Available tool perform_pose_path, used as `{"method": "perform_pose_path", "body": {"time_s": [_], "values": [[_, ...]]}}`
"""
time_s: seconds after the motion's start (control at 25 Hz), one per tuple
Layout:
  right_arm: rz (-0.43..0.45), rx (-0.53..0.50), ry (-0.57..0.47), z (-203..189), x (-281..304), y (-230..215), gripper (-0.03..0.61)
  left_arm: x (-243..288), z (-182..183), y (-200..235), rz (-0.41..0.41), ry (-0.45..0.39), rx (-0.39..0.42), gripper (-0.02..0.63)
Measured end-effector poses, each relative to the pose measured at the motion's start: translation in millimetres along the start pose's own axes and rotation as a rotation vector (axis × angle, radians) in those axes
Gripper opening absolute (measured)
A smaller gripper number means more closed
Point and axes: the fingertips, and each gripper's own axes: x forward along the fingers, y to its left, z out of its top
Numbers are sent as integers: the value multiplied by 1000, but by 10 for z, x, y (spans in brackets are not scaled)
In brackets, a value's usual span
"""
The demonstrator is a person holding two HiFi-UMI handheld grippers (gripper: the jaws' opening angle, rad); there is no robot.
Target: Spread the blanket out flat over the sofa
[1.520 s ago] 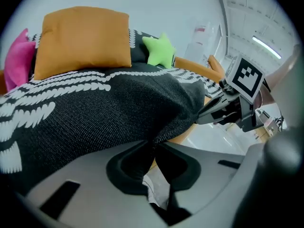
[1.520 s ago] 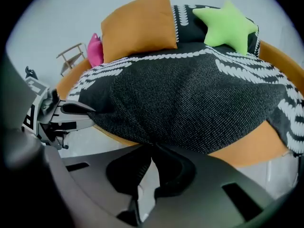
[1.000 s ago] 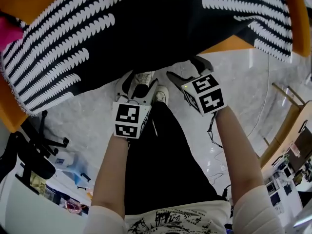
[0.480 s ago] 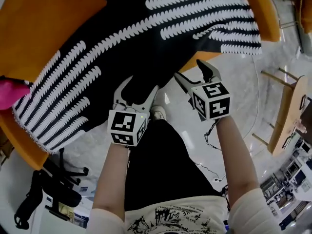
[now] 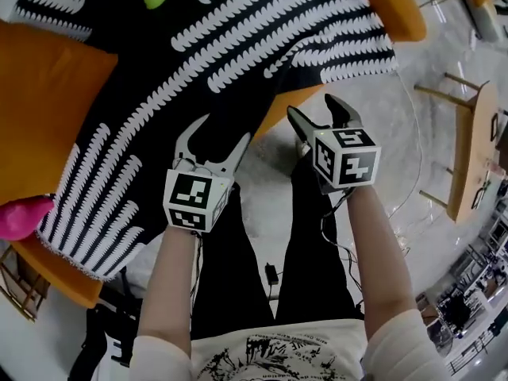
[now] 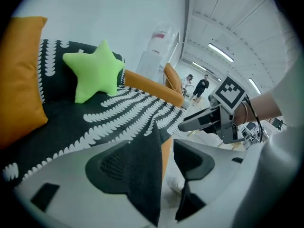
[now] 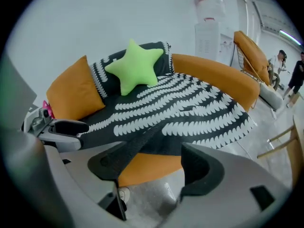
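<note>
I'd call this the last stage: the blanket [image 5: 238, 46] already covers most of the sofa [image 5: 385, 2], and only the front edge needs tidying.

Nearest me, the left gripper [image 5: 213, 133] is released, its fingers [image 6: 107, 163] well apart. A dark flap of the front hem hangs between them and lies against one finger, but nothing pinches it. The right gripper [image 5: 317, 111] is just beside it at the same edge, and its fingers [image 7: 202, 167] are easing closed. They are wide and unclenched, and a raised fold of blanket reaches one pad. The rest of the gap shows only sofa front and floor [image 5: 413, 133].

My next move, as I judge it, is to clench both on the hem, well apart from each other. Then I would draw it toward me and down until that diagonal fold goes flat.

The hem overhangs the seat front, and the fringed corner droops off at my left. I have open floor behind and to my right to step back. Wooden furniture [image 5: 468, 149] stands further right, so I'd pull straight back.

Further in, an orange cushion [image 5: 48, 109] and a green star pillow [image 7: 135, 70] rest on the blanket, so a hard tug could drag them.
</note>
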Motion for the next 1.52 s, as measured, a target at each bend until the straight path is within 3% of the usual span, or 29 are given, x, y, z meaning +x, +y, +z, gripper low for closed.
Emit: {"method": "perform_pose_path", "body": {"time_s": [0.2,0.36,0.52,0.68,0.84,1.04,1.24,1.32,1.52], "values": [[-12,40,17,-114,70,-543,365,408,109,-384,2,6,46,299],[29,-26,65,-208,102,-1096,364,867,223,-773,76,-28,-27,299],[77,-55,139,-389,306,-1704,356,1530,139,-957,173,11,-64,298],[86,-73,176,-404,450,-2117,347,2023,48,-850,265,67,-118,298],[85,-36,225,-489,505,-2241,347,2145,-149,-638,330,141,-187,299],[62,-32,222,-385,528,-2501,342,2283,-184,-586,414,107,-257,299],[108,70,173,-396,809,-2628,292,2440,-296,-450,543,124,-240,296],[106,100,183,-396,859,-2684,247,2454,-295,-450,584,149,-211,264],[86,81,193,-340,908,-2686,154,2438,-275,-426,585,156,-177,238]]}}
